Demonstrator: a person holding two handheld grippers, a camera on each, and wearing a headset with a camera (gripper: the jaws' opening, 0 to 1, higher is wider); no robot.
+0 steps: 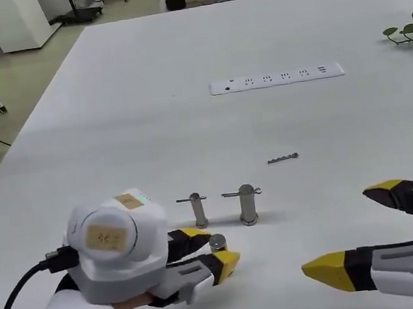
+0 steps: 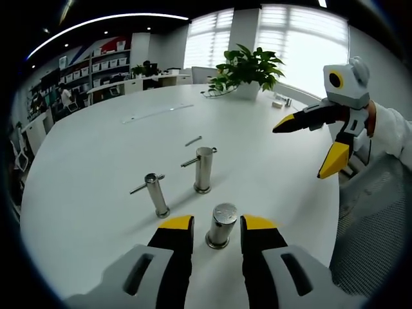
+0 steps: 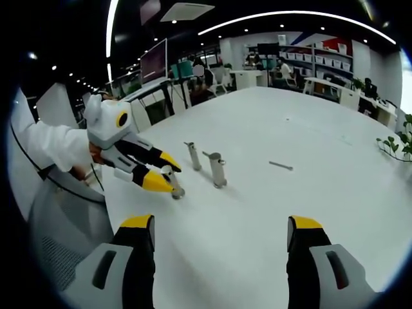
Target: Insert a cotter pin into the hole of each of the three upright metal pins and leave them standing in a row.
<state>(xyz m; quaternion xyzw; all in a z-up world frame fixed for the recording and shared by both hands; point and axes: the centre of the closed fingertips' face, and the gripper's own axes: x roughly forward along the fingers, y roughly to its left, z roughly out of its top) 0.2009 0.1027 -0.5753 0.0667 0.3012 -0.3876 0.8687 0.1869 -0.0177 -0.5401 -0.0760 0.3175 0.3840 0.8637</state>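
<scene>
Pinch the thin, likely light and slippery cotter pin (image 1: 282,159), mid-frame on the counter (image 1: 149,116), near one end with the wide-open right claw (image 1: 335,231), narrow left claw (image 1: 216,247) flanking the bare metal pin (image 2: 221,222), grip unclear.

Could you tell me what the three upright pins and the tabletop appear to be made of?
The upright pins look like bare metal: silver-grey with a dull sheen. The tabletop appears smooth, matte and white, perhaps laminate; the pictures leave that open.
</scene>
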